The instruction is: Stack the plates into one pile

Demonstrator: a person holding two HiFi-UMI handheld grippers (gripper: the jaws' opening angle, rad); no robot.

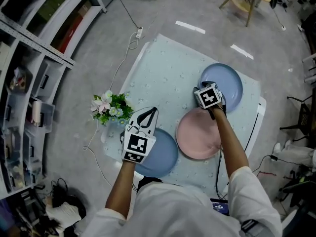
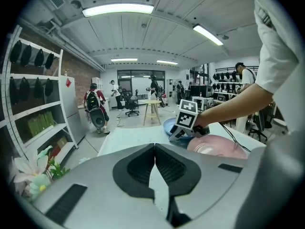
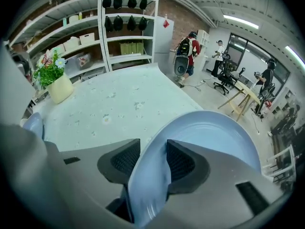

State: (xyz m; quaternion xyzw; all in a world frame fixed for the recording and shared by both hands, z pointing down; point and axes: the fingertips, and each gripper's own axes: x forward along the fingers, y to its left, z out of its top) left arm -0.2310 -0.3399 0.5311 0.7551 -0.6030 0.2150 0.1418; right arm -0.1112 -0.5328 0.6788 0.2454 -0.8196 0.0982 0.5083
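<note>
Plates lie unstacked on the table [image 1: 168, 78]: your right gripper [image 3: 152, 149] clamps the rim of the far blue plate [image 3: 214, 135], your left gripper [image 2: 155, 149] is closed, empty, by the near blue plate [image 1: 165, 157]. First pickup, I'd judge; next, lift it level onto the pink plate [image 1: 197, 135]

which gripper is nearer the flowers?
Left. The left gripper is just right of the flowers; the right gripper is across the table at the pale blue plate's rim.
</note>
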